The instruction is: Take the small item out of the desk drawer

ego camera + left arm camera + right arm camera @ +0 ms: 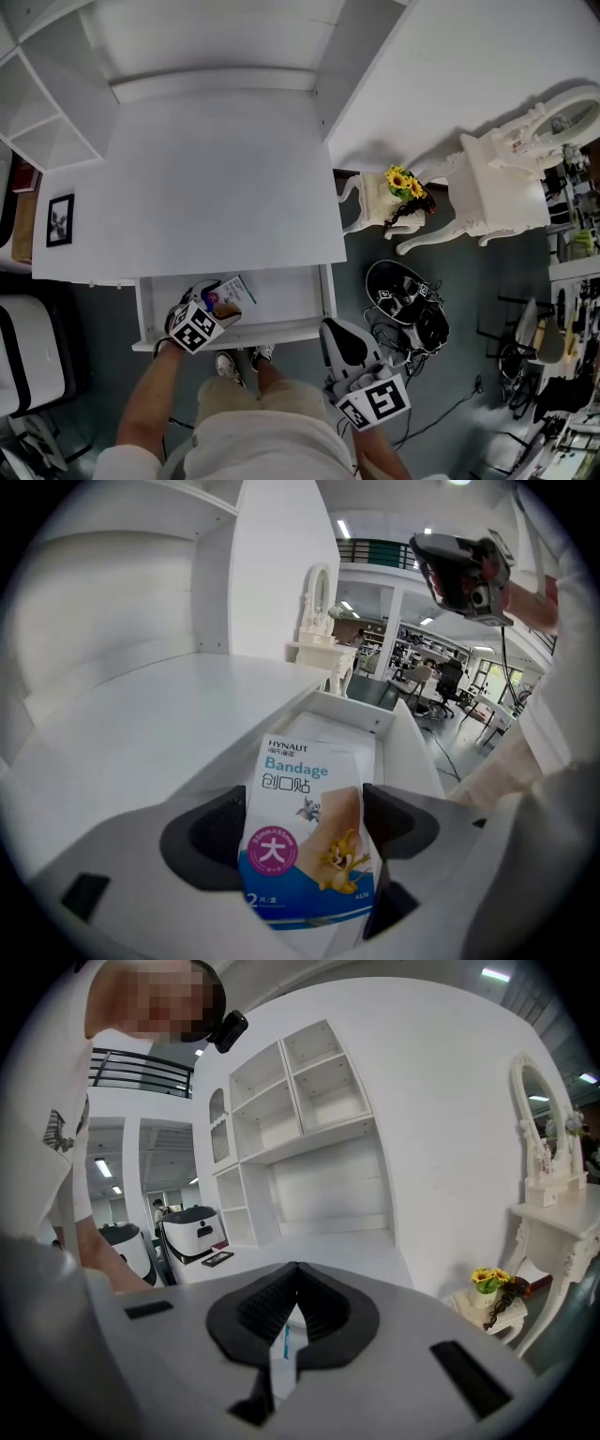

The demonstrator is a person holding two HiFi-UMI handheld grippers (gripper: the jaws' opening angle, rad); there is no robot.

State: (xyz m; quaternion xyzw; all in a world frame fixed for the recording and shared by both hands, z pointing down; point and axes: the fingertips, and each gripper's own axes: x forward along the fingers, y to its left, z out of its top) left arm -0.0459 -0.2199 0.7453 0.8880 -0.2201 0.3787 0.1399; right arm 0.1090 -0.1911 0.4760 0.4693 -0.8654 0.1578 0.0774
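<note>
White, blue-banded bandage box [302, 794] gripped by left tool [305, 834], seemingly over drawer [286, 298]; right tool [292, 1312] closed.

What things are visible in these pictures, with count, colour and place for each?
desk: one, white, centre
drawer: one, white, open at the desk's front
bandage box: one, blue and white, between the left gripper's jaws at the drawer
picture frame: one, black, desk's left end
flowers: one bunch, yellow, side table right of the desk
dressing table: one, white, far right
left gripper: one, grey, closed on the bandage box
right gripper: one, grey, jaws together, empty
</note>
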